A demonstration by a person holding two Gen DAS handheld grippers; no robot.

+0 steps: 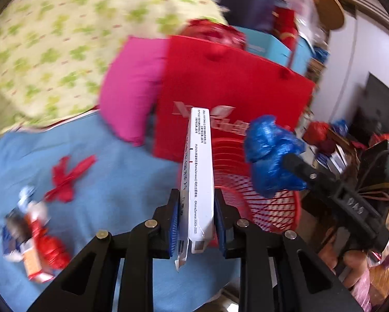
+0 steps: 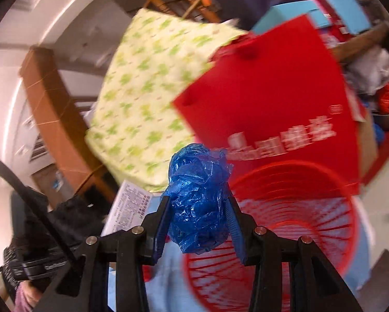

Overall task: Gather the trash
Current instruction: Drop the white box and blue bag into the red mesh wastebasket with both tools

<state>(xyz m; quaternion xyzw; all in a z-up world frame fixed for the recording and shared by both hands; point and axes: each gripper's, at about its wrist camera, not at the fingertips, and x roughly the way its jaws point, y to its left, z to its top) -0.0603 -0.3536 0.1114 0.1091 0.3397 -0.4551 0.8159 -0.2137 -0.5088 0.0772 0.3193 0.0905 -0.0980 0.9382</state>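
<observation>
Black left gripper [image 1: 197, 223] clamps white box [image 1: 199, 176] upright beside red basket [image 1: 267, 208].

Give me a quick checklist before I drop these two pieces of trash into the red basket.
1. Left gripper shut on white box: ok.
2. Right gripper shut on blue bag: ok.
3. Blue bag above red basket: ok in the left view.
4. White box over the basket opening: cannot tell, it sits near the rim.
5. Basket mouth free of blockage: ok.
6. Trash left on blue cloth: not ok, red scrap and wrappers remain.
</observation>
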